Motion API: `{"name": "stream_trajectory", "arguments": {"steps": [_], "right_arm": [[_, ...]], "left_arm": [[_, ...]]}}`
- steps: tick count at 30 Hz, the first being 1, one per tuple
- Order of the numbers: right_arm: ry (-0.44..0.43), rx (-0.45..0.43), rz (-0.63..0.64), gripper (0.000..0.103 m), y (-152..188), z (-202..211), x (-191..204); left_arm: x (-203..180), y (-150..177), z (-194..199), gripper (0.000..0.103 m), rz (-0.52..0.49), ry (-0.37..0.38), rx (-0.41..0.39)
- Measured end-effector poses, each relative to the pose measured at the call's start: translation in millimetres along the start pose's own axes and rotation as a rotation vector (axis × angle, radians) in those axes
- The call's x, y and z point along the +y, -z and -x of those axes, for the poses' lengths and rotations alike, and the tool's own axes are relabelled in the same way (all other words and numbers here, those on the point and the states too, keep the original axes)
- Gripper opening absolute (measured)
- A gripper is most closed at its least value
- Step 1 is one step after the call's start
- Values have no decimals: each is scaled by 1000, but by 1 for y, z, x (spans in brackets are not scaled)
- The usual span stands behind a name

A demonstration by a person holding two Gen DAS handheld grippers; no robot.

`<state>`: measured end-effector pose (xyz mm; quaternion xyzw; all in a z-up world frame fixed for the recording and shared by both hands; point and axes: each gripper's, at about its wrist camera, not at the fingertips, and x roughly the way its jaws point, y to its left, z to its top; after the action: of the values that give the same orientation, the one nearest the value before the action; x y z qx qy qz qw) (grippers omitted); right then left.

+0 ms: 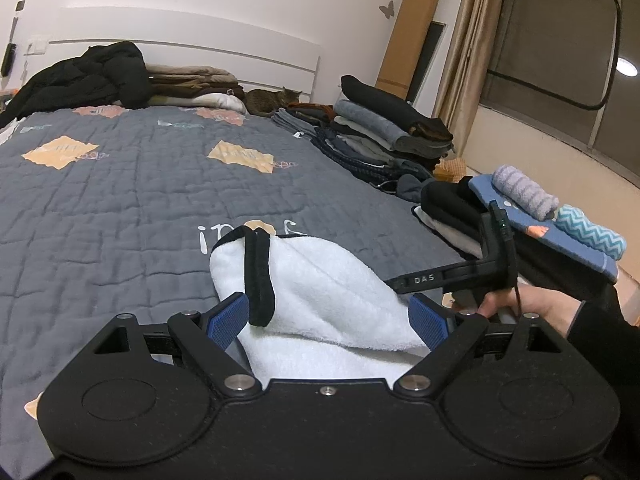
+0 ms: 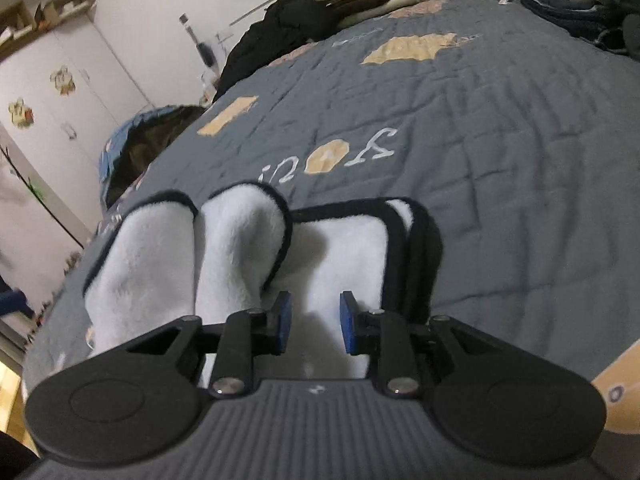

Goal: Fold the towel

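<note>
Left hand-held gripper (image 1: 326, 316) spread around towel (image 1: 320, 280); right hand-held gripper (image 2: 314, 326) slightly parted, pinching nothing. I risk the bottom-centre folds springing apart on the bed (image 1: 120, 184).

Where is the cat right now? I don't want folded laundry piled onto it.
In the left wrist view, the cat lies at the far end of the bed by the white headboard, between the beige bedding stack and the folded clothes.

White towel on a grey quilt

The towel (image 1: 320, 280) is white with black edging; the quilt (image 1: 140, 184) is grey with orange patches and white lettering; the gripper pads (image 2: 283, 322) are blue.
</note>
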<state>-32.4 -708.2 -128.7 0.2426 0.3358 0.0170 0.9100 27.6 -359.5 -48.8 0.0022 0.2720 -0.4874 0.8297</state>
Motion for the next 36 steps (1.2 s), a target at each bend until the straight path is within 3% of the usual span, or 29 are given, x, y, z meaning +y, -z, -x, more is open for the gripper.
{"name": "stream_trajectory", "arguments": {"steps": [6,11,20,24,30,36], "right_arm": [[-79,1,171,25,-3,-1,42],[-67,42,269,25,6,-10,68],[-139,160,51,25,0,-9,48],[-143,123,-9,30,5,-17,43],[-180,119,-125,30,-2,-25,33],[-196,132,-150,30,-10,-33,32]], "left_arm": [[-1,0,0,86,-2,1,-1],[-1,1,0,86,-4,1,-1],[-1,2,0,86,-7,-3,1],[-3,2,-1,86,-15,-5,2],[-4,3,2,86,-17,-5,-3],[-4,2,5,86,-19,-7,-10]]}}
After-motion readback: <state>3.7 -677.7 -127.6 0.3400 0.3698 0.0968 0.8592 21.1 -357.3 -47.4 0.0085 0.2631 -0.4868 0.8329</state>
